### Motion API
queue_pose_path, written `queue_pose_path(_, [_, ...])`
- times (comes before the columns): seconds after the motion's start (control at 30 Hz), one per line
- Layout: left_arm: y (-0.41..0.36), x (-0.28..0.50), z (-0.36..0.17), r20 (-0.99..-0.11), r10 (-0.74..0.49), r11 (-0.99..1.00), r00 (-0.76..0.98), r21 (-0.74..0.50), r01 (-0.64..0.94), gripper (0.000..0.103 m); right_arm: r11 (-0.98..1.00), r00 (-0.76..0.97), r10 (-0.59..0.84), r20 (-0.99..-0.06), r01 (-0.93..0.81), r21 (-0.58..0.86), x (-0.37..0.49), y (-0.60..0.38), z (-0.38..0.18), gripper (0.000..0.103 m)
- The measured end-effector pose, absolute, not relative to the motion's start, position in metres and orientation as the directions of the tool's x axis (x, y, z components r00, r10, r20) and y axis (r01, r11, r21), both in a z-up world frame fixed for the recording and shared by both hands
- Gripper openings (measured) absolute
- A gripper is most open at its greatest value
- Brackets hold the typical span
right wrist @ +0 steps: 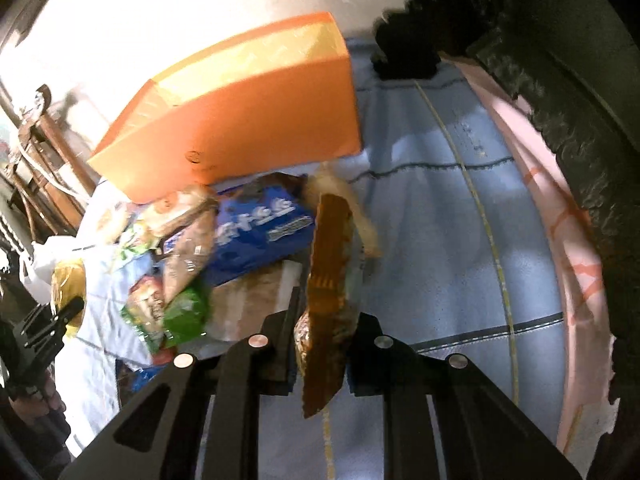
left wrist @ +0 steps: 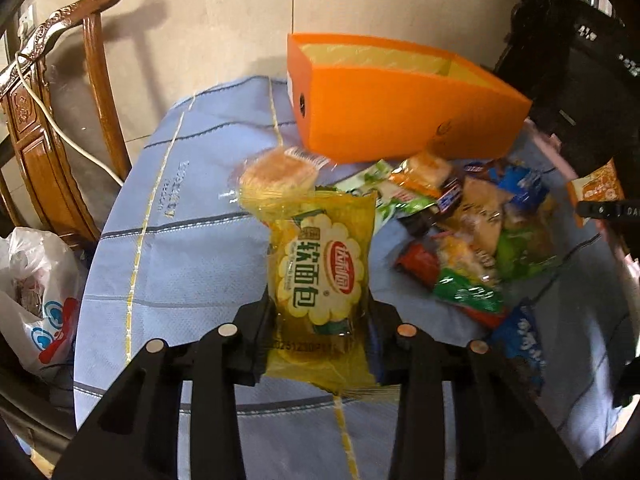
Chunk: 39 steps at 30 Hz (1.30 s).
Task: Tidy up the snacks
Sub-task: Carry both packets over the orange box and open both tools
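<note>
We are holding 2 snacks at once, and neither is in the bin yet. Our left claw (left wrist: pixel 320 320) is clamped on a yellow bread pack (left wrist: pixel 320 276), which is hanging between the pads above the blue cloth (left wrist: pixel 180 248) covering the bench. Our right claw (right wrist: pixel 320 340) is clamped on a brown pack (right wrist: pixel 328 280), gripped edge-on so it is standing up between the pads, and what is inside it we cannot tell. The orange bin (left wrist: pixel 400 120) is sitting at the far side of the bench, just behind the pile (left wrist: pixel 472 232), and the part of its inside that we are seeing looks bare, so we are judging that little or nothing is sorted so far. The pile is still large: a blue pack (right wrist: pixel 256 236), green packs, a red one and several clear-wrapped cakes are lying mixed together, and a round cake (left wrist: pixel 276 176) is resting just in front of the bin. What is left, as we are reading it, is carrying these 2 packs over the bin's rim, dropping them in, then working through the rest of the pile. A white bag (left wrist: pixel 36 300) is sitting beside a wooden chair (left wrist: pixel 60 120), off the bench.
</note>
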<state>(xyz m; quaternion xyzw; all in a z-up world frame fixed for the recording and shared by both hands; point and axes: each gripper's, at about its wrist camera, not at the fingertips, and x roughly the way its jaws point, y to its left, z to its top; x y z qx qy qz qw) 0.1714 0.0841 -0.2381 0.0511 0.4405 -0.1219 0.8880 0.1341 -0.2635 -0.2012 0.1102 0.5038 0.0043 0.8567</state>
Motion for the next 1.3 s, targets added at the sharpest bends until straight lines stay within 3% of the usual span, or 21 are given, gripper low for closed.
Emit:
queue_pose_path(0.3, [0.076,0.161,-0.195,-0.744,-0.228,0.957,0.629,-0.051,0.287,0.036,0.983,0.582,0.129,-0.803,0.030,0.179,0.126,-0.240,-0.147,0.018])
queue_pose_path(0.9, [0.019,0.201,-0.049,-0.555,-0.346,0.923,0.756,-0.058,0.380,0.036,0.988,0.792,0.152,-0.591,-0.127,0.085,0.157,-0.206,0.011,0.018])
queue_pose_path(1.07, [0.002,0.221,-0.021,-0.511,-0.361,0.914,0.780,-0.027,0.405,0.036,0.989,0.818,0.142,-0.557,-0.135,0.054,0.176,-0.207,0.039,0.018])
queue_pose_path(1.3, [-0.015,0.260,-0.012,-0.518,-0.354,0.915,0.778,-0.019,0.403,0.036,0.990,0.816,0.133,-0.562,-0.138,0.033,0.213,-0.202,0.048,0.018])
